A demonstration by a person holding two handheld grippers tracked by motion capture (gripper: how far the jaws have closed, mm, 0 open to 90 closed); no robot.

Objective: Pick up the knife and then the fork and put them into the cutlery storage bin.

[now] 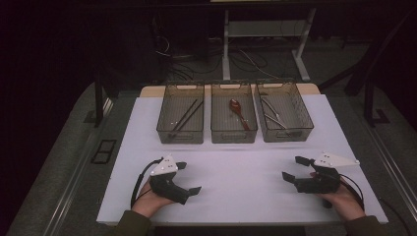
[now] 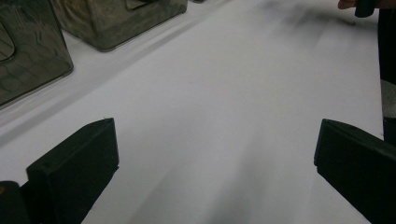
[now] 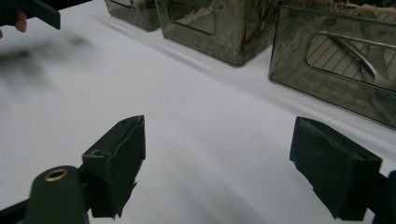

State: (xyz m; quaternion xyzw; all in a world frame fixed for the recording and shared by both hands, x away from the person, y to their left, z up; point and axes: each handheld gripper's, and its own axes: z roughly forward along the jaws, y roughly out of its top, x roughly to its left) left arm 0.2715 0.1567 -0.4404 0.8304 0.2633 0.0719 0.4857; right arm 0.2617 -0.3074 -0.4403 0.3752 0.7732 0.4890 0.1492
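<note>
- The left gripper (image 1: 188,178) rests low over the near edge of the white table (image 1: 236,162), toward its near-left corner, held in the person's left hand (image 1: 147,199). Its jaws stand wide apart with nothing between them; the left gripper view shows bare tabletop in the gap.
- The right gripper (image 1: 296,168) sits toward the near-right corner in the right hand (image 1: 342,201), jaws likewise spread wide and holding nothing.
- Both point inward across the near half of the table, well apart from each other.
- Along the far edge stands a row of three clear bins, well apart from both grippers: the left bin (image 1: 180,119) with dark chopsticks (image 1: 187,115), the middle bin (image 1: 233,119) with a reddish spoon (image 1: 238,112), the right bin (image 1: 284,118) with metal cutlery (image 1: 273,116).
- The high view gives the bins' contents from above; the right gripper view (image 3: 215,163) shows the bins' near walls with their handle cut-outs, and a metal piece through the nearest one.
- The left gripper view (image 2: 217,158) catches two bins at its upper left.
</note>
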